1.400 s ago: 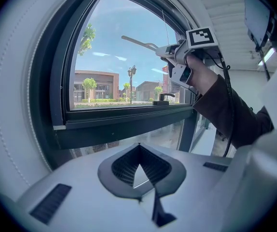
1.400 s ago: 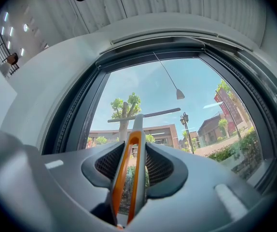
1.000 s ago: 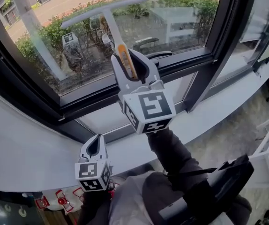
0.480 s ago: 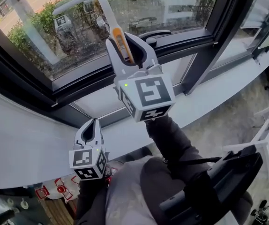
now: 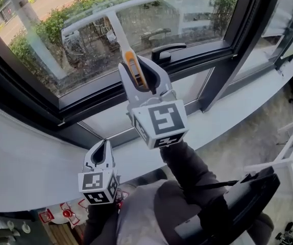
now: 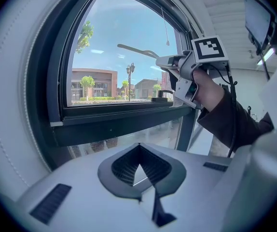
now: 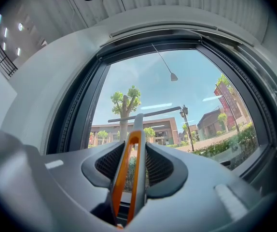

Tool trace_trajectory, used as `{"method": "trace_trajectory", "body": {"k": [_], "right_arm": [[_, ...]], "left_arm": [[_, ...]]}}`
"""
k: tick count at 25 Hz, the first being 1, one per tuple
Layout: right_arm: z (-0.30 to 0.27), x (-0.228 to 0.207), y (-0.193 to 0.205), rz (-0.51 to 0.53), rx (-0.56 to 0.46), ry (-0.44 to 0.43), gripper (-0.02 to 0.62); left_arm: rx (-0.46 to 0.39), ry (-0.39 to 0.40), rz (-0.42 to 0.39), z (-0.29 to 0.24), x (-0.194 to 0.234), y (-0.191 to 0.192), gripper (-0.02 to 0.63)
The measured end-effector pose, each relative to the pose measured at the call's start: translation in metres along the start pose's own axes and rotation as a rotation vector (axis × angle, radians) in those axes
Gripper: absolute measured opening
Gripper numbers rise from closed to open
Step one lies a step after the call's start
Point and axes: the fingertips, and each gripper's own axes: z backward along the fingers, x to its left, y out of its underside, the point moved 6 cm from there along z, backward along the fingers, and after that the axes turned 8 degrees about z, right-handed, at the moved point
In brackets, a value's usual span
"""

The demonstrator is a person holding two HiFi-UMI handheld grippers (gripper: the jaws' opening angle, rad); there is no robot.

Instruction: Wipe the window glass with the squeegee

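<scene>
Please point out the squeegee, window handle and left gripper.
squeegee [image 5: 118, 34]: head view, grey shaft.
window handle [image 5: 168, 49]: head view, black lever.
left gripper [image 5: 104, 143]: head view, between fingertips.

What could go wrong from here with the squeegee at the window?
The right gripper holds the squeegee only by its thin handle, far from the blade, so pressure on the glass may twist it in the grip. The window handle sits just below, so a downward stroke may hit it.

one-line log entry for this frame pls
right gripper: shut on squeegee handle | blade: up at window glass, contact unclear | left gripper: shut, empty, held low | phase: likely wipe stroke
</scene>
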Motion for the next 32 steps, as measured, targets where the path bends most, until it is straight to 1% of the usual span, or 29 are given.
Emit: {"method": "trace_trajectory", "body": {"k": [15, 32], "right_arm": [[0.014, 0.011, 0.030, -0.022, 0.070, -0.010, 0.129], [0.025, 0.017, 0.060, -0.040, 0.123, -0.017, 0.129]], "left_arm": [[0.011, 0.018, -0.009, -0.004, -0.002, 0.003, 0.000], [0.038, 0.033, -0.021, -0.012, -0.003, 0.006, 0.000]]}}
